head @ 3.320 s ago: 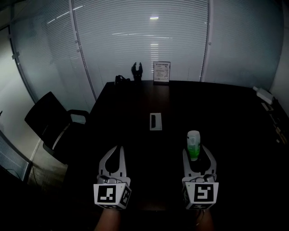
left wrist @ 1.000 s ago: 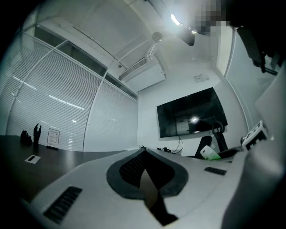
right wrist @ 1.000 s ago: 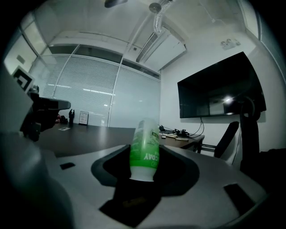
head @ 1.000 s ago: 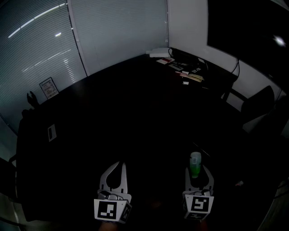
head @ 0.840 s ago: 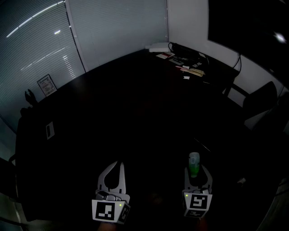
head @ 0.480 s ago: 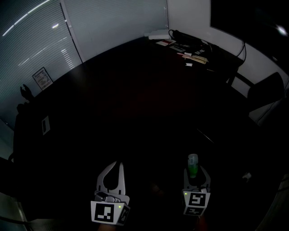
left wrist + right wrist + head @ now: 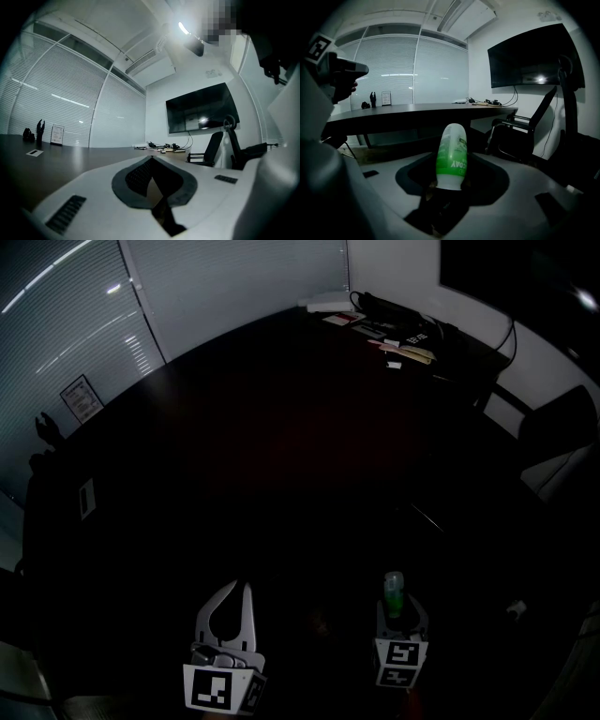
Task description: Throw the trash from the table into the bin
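Dim meeting rm. Right gripper (image 7: 394,604) is clamped on a small green-and-white plastic bottle (image 7: 451,157). Bottle sticks out fwd between the jaws, off the near edge of the long dark table (image 7: 234,446), below tabletop height. Left gripper (image 7: 234,592) is empty, jaw tips pressed together.

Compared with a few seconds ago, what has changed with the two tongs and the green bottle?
The person turned from the blinds toward the room's corner, and the right tongs sank with the green bottle to below the top of the dark table. The left tongs dropped slightly. Nothing was let go: the right tongs still clamp the bottle, the left stay shut and empty.
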`<state>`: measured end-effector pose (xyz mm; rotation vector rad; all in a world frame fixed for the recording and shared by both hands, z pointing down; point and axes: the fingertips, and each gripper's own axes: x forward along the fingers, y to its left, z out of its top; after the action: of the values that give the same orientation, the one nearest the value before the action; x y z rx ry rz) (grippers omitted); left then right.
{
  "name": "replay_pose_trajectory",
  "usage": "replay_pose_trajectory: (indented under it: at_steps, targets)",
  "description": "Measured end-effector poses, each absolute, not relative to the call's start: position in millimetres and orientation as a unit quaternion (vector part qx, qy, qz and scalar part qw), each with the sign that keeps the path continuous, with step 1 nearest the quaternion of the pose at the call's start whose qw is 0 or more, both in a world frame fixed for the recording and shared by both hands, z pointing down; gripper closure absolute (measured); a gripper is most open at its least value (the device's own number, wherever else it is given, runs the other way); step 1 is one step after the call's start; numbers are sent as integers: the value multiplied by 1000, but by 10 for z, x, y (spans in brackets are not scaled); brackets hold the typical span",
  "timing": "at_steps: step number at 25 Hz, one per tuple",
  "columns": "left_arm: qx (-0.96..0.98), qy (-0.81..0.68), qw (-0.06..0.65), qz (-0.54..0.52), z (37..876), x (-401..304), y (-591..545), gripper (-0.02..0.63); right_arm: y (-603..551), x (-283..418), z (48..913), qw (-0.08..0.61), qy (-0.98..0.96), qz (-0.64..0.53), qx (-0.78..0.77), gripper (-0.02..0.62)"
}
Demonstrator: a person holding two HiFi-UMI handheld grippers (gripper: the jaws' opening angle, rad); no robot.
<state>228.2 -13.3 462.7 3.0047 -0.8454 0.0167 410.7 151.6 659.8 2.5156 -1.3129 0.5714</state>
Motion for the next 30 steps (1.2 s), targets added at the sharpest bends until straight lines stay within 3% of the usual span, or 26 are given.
replay_pose_trajectory:
  at_steps: [9, 12, 30]
  targets:
    - [962, -273, 7, 9, 4648, 2297, -132, 609, 1533, 4144, 7075, 118, -455, 291, 834, 392]
    - [962, -274, 5, 11, 4672, 2291, -128, 609, 1553, 4174, 7178, 126, -449, 315, 827, 323]
    - [962, -272, -6, 18, 4657, 2331, -89, 609, 1545, 4221, 6895, 116, -449, 266, 845, 324]
